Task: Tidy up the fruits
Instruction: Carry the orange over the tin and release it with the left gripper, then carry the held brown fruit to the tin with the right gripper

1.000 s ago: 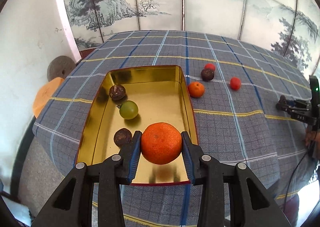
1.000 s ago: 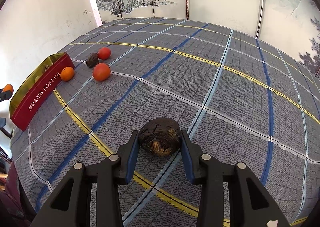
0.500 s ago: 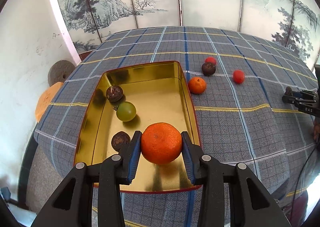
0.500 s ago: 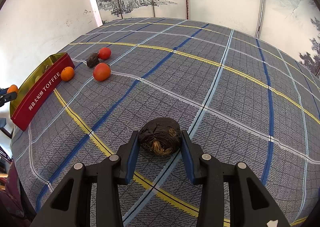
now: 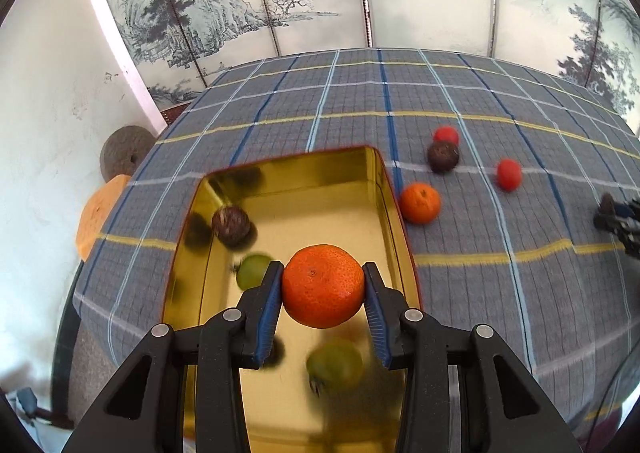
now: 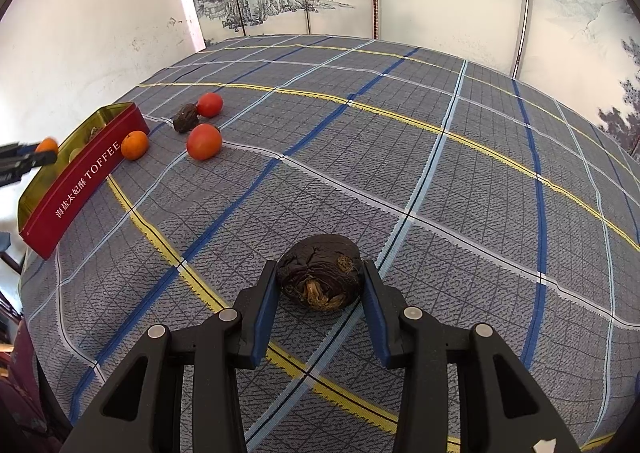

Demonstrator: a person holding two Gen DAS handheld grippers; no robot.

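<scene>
Left gripper (image 5: 323,287) is clamped on a large orange (image 5: 323,286), held above the gold tin (image 5: 390,189). The tin contains a dark wrinkled fruit (image 5: 231,225) and green fruit (image 5: 252,277). On the checked cloth (image 6: 400,141) beside it lie a small orange (image 5: 420,203) and red fruits (image 5: 509,174). Right gripper (image 6: 320,285) brackets a dark shrivelled fruit (image 6: 320,278); both pads appear to touch it, firm grip unconfirmed.

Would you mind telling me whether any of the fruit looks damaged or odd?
Yes: the dark fruit in the right hand-held gripper looks shrivelled, with a brownish torn patch. The orange looks sound.
</scene>
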